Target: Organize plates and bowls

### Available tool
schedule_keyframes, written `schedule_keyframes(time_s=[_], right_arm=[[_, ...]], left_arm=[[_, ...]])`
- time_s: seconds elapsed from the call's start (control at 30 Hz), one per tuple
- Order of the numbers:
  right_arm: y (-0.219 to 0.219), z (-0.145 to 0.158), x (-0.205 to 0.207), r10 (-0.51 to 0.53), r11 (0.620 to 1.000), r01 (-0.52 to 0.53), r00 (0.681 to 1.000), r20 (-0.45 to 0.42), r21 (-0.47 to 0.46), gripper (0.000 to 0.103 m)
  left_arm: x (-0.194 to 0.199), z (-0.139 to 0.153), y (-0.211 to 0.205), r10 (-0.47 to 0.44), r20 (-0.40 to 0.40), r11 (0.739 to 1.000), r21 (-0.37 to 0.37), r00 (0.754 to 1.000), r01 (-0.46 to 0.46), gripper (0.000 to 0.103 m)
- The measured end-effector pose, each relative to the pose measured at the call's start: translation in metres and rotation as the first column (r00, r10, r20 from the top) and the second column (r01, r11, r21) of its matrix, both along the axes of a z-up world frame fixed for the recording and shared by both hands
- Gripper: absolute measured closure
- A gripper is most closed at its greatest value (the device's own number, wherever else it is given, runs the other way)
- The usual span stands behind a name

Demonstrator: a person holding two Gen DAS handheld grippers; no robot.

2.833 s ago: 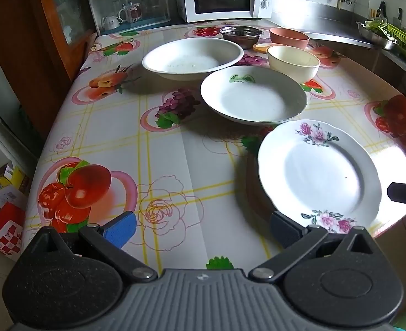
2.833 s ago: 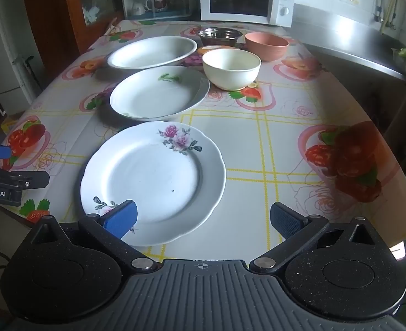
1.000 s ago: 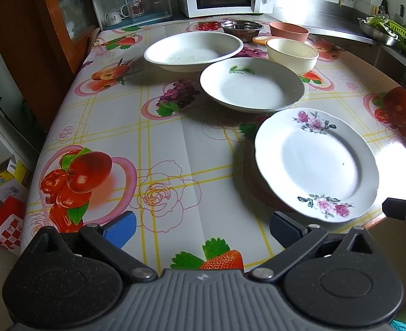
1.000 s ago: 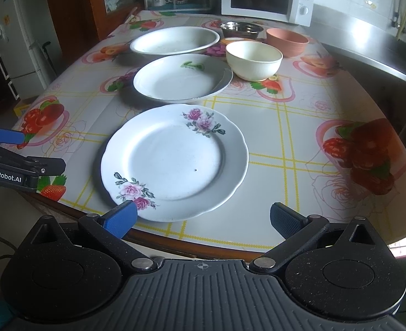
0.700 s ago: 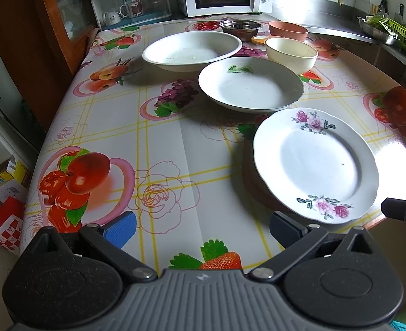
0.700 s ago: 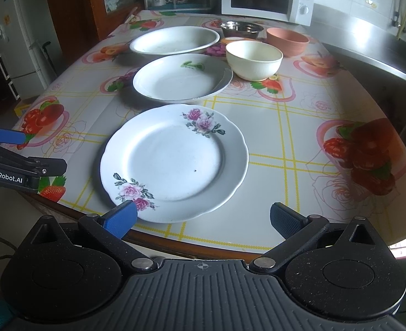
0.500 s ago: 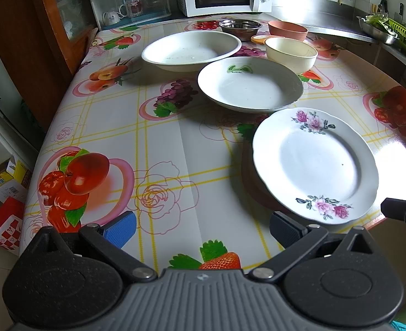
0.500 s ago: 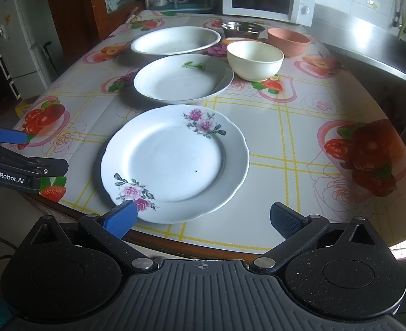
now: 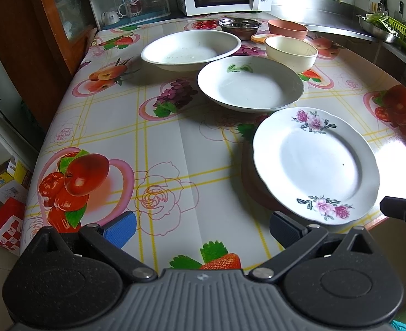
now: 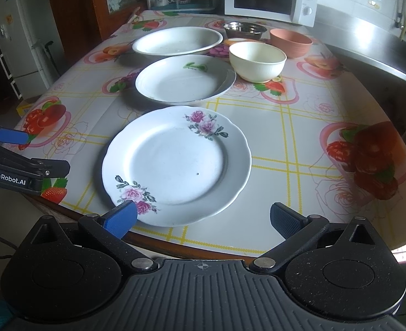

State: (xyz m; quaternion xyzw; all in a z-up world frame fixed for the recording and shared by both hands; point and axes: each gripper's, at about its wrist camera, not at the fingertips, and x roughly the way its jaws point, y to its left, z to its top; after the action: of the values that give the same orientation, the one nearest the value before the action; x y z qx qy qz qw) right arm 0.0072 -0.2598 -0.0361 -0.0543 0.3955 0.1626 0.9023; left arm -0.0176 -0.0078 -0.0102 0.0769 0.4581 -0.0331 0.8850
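We hold both grippers, left gripper [image 9: 201,227] and right gripper [image 10: 202,218], with fingers spread wide and empty; the flowered plate [image 10: 176,165] sits mid-frame on the desk [image 10: 285,127], bowls [image 10: 257,60] beyond.

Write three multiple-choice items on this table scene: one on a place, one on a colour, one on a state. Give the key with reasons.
1. Where does the flat white plate with pink roses lie?
A. by the near table edge
B. against the microwave
C. inside the deep white dish

2. What colour is the bowl behind the cream round bowl?
A. green
B. salmon pink
C. black

3. How does the right tool stand?
A. shut on the plate
B. shut on nothing
C. open, holding nothing

Key: A, it is the nearest dish to the edge; B, the salmon pink bowl shows behind it; C, its fingers stand wide apart with nothing between them.
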Motion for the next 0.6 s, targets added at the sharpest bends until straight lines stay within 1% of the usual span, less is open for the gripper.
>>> schedule_keyframes(time_s=[0.6], right_arm=[[0.0026,-0.0003,0.0064,0.015,1.0,-0.015,1.0,-0.004,0.001,0.0]], left_arm=[[0.007,-0.0018,0.0013,-0.006,-0.013,1.0,0.006,1.0,0.006,0.0]])
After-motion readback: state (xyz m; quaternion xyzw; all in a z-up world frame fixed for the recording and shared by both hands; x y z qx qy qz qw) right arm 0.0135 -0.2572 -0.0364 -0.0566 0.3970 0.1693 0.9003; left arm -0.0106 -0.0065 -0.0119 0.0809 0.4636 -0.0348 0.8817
